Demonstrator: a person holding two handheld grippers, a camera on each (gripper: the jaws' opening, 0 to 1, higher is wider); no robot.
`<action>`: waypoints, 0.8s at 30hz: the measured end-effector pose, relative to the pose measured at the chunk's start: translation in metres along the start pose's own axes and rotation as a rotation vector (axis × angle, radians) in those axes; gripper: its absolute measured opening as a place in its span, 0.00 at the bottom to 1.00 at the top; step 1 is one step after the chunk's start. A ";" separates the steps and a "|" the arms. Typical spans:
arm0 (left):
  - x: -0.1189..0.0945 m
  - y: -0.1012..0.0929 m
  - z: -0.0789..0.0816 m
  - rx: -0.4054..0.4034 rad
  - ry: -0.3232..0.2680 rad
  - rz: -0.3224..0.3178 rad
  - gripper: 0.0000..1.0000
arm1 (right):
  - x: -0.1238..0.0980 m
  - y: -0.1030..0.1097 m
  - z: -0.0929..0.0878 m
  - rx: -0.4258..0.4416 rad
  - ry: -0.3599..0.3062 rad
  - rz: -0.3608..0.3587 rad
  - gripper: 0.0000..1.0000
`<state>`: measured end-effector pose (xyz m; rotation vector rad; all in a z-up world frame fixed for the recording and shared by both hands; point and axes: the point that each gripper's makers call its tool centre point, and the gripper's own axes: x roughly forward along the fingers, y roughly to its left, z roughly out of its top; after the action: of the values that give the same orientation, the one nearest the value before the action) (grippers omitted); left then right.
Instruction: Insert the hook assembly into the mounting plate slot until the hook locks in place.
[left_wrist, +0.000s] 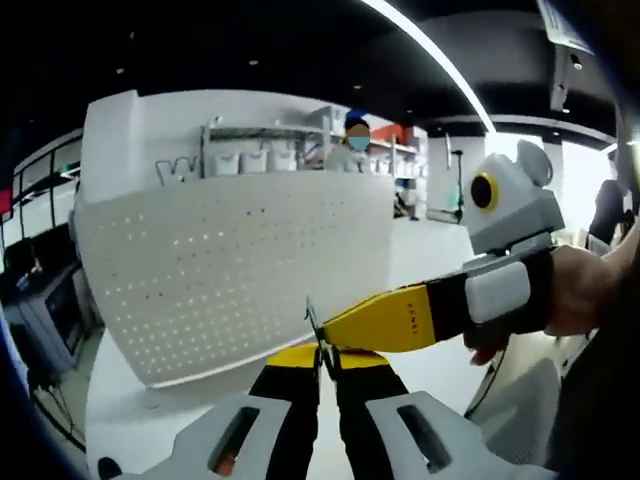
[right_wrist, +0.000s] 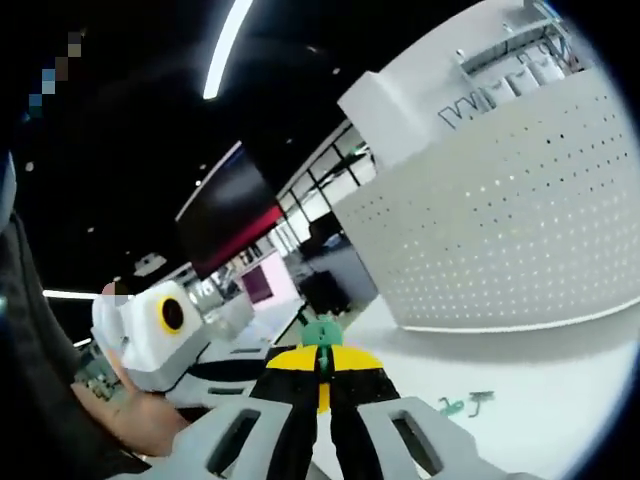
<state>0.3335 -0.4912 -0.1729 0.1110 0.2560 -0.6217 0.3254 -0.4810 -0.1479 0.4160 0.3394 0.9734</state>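
Before the perforated mounting plate (left_wrist: 240, 270), the left gripper (left_wrist: 322, 358) and right gripper (right_wrist: 322, 362) both pinch closed on a small, light, probably stiff hook assembly (right_wrist: 322, 333); hold its base.

In the left gripper view, the perforated panel (left_wrist: 235, 275) stands upright on the desk (left_wrist: 140, 420), ahead and to the left of the left tongs (left_wrist: 322, 365). The right tongs (left_wrist: 330, 328) reach in from the right, their tips just above and touching or nearly touching the left tongs' tips, in front of the panel's lower right corner. Behind the panel stands a wall (left_wrist: 190, 125) with a shelf rack (left_wrist: 260, 150), and a person (left_wrist: 352, 145) is behind that.

In the right gripper view, the panel (right_wrist: 500, 230) stands ahead and to the right on the desk (right_wrist: 560, 390). The hook assembly (right_wrist: 322, 333) sits at the tips of the right tongs (right_wrist: 322, 362). Small hook parts (right_wrist: 465, 403) lie on the desk, right of the tongs and before the panel. The left tongs (right_wrist: 225, 368) lie to the left.
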 end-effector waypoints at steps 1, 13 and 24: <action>0.000 -0.001 -0.001 -0.010 0.001 -0.013 0.07 | 0.000 0.000 -0.001 -0.001 0.003 -0.001 0.00; 0.003 -0.013 -0.012 -0.036 0.044 -0.042 0.52 | -0.002 -0.004 -0.005 -0.106 0.038 -0.024 0.00; -0.001 -0.031 -0.031 -0.243 0.081 -0.140 1.00 | -0.018 -0.024 -0.001 -0.162 0.058 -0.098 0.00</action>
<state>0.3083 -0.5104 -0.2036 -0.1172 0.4183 -0.7210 0.3325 -0.5080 -0.1590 0.2224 0.3273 0.9113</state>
